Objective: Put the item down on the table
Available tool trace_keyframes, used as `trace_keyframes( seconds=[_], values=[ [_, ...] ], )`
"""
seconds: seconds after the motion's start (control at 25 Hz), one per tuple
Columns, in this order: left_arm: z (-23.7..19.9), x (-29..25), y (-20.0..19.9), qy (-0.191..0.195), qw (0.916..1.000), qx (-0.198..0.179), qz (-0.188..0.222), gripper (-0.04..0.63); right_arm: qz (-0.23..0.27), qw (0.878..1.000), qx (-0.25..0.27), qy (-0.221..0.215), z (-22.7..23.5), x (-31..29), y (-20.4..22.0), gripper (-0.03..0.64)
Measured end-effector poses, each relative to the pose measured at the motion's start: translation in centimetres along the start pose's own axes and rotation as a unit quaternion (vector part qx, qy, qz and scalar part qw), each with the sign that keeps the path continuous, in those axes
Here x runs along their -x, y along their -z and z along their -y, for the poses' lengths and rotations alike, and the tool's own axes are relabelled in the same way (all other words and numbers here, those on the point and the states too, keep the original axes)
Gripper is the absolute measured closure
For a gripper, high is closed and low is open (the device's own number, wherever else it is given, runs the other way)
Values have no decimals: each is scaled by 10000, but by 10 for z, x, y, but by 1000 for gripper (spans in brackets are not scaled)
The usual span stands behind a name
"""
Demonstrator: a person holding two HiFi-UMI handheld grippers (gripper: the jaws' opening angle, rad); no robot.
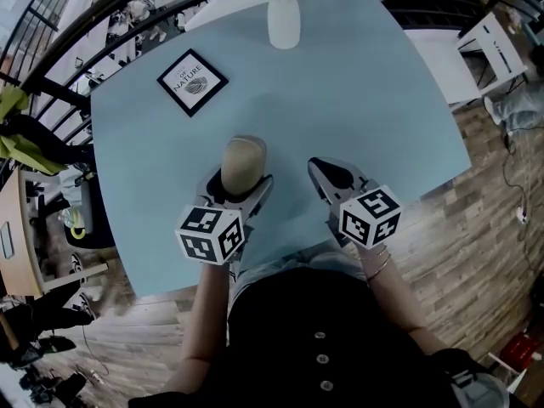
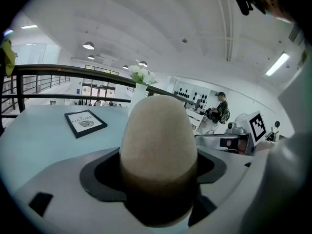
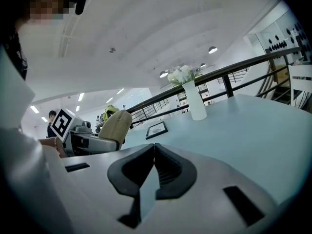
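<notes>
While clamped by its darker lower half between the jaws of the left gripper (image 1: 241, 189), with the table (image 1: 365, 92) below, item (image 2: 158, 135): beige, egg-shaped, matt, probably light and slightly yielding, best gripped low; right gripper (image 3: 154, 151) alongside, jaws together, empty.

We logged an egg-shaped item (image 1: 242, 161), beige with a fine grainy surface, paler at its rounded top and darker brown toward the base. It stood roughly upright, gripped at its lower part between the jaws of the left gripper (image 1: 242, 185). It sat over the near half of the light blue table (image 1: 340, 100). In the right gripper view the item (image 3: 114, 125) leaned slightly. We could not tell whether its base touched the tabletop.
</notes>
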State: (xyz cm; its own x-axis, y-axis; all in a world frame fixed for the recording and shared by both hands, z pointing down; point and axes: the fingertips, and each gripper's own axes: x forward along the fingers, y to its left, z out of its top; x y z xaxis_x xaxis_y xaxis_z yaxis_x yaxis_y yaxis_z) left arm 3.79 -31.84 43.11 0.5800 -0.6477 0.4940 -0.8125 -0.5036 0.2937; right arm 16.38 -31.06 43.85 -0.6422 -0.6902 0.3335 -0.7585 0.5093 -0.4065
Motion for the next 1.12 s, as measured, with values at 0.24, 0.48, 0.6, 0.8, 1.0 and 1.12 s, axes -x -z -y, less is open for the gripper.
trace_keyframes(
  seconds=[0.24,0.48,0.6,0.8,1.0,1.12],
  values=[
    [-17,-7,-1,16,9999,-82,-135,186,-166,9999,-38,28,7,-12,7,612],
    [-22,-23,-5,153,9994,-186,-242,186,-347,9994,-38,25,16,-22,13,612],
    [-28,-30,-10,155,9987,-381,-305,186,-351,9994,-69,-20,17,-30,11,612],
    [-40,-38,-13,115,9962,-697,-509,186,-367,9993,-76,-65,19,-40,9,612],
    [-48,-55,-7,114,9905,-1074,-850,186,-359,9993,-119,-36,28,-47,8,612],
    [-48,-66,0,148,9866,-1225,-1065,186,-423,9990,-134,-26,34,-48,12,612]
  ],
)
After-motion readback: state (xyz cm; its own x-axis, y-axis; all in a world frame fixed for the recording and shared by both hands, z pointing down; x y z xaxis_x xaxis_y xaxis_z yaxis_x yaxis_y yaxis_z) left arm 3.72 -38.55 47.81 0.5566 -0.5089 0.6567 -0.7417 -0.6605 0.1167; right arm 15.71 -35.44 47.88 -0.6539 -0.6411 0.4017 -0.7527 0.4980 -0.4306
